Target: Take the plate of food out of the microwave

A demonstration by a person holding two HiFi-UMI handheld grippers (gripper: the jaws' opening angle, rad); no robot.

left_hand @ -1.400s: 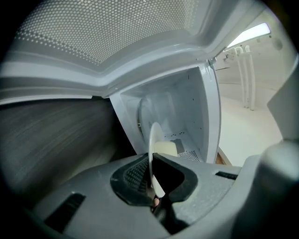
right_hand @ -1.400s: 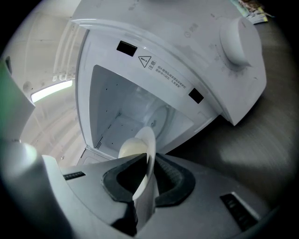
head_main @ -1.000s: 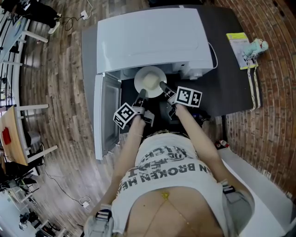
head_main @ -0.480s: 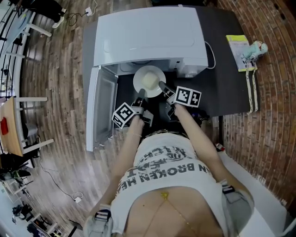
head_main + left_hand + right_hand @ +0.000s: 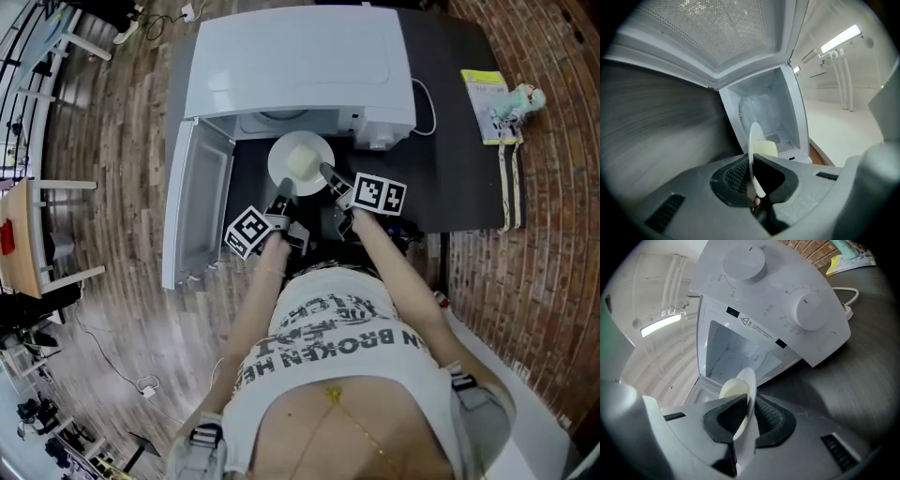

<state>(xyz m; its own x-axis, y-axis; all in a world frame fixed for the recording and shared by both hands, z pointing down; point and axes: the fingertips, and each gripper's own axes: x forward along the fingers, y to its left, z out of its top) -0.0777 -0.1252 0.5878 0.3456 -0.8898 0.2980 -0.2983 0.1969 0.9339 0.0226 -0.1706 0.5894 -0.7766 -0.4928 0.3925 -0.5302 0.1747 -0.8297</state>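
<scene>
A white plate with a pale yellow lump of food on it hangs over the dark table, just in front of the open white microwave. My left gripper is shut on the plate's near-left rim, and my right gripper is shut on its right rim. In the left gripper view the plate stands edge-on between the jaws with the food behind it. The right gripper view shows the plate clamped the same way, with the microwave's cavity beyond.
The microwave door swings out to the left over the wooden floor. Its two dials face the right gripper. A yellow booklet and a small toy lie at the table's right end, by a brick wall.
The plate has come out of the microwave's mouth toward me, held by both grippers. The view has shifted, so the door shows wider at the left.
</scene>
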